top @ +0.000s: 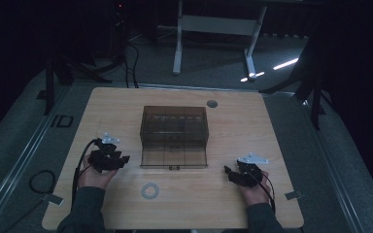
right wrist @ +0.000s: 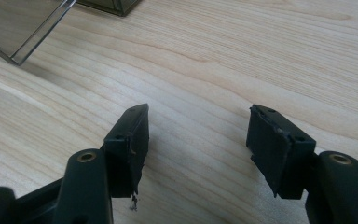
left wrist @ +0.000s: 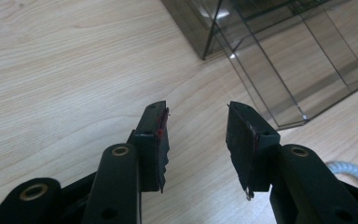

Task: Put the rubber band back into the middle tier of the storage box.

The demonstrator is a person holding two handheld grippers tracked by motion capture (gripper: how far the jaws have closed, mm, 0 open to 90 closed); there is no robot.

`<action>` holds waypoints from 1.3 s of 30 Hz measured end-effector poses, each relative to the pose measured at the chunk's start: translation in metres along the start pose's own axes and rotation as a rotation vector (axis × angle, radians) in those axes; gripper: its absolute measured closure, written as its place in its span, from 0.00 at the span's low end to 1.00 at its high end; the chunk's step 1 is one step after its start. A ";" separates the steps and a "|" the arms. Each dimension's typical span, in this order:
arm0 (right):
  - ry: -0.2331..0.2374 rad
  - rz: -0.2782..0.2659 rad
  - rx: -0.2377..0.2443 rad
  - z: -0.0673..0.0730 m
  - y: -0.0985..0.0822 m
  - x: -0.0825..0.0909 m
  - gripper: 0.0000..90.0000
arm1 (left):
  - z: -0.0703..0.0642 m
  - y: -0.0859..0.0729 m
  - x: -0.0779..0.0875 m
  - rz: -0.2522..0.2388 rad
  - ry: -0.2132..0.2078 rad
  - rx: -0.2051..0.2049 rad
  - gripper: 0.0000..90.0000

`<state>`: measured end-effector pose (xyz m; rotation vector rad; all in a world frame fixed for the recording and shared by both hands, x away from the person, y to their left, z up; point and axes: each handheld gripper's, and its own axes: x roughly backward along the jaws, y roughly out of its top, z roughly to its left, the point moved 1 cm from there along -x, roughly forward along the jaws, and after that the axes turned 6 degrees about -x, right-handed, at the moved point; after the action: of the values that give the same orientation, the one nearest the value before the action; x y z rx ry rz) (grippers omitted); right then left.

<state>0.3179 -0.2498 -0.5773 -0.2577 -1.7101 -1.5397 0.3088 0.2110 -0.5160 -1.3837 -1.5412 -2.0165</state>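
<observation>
High view: smoked clear drawer box (top: 174, 130) mid-surface (top: 252, 121), drawer pulled out; left tool (top: 108, 159) and right tool (top: 239, 173) flanking, apart from it. Left gripper view: jaws parted, empty, drawer corner just ahead. Right gripper view: jaws wide, empty, over bare wood.

drawer box (left wrist: 279, 51) cut off at top edge
</observation>
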 end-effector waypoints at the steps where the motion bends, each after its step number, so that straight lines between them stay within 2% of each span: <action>1: 0.000 0.000 0.000 0.000 0.000 0.000 0.43 | 0.000 0.000 0.000 0.000 0.000 0.000 0.65; 7: 0.000 -0.001 -0.001 0.000 0.000 0.000 0.43 | -0.006 0.004 0.001 0.023 -0.018 -0.038 0.65; 19: 0.000 0.000 -0.002 0.000 0.000 0.000 0.43 | -0.016 0.008 0.002 0.039 -0.061 -0.082 0.64; 28: 0.000 -0.001 -0.002 0.000 0.000 0.000 0.43 | -0.026 0.012 -0.002 0.089 -0.101 -0.139 0.66; 39: 0.001 -0.001 -0.001 0.000 0.000 0.000 0.43 | -0.035 0.015 -0.007 0.136 -0.136 -0.183 0.69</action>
<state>0.3179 -0.2497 -0.5773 -0.2571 -1.7092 -1.5411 0.3042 0.1726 -0.5117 -1.6778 -1.2987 -2.0606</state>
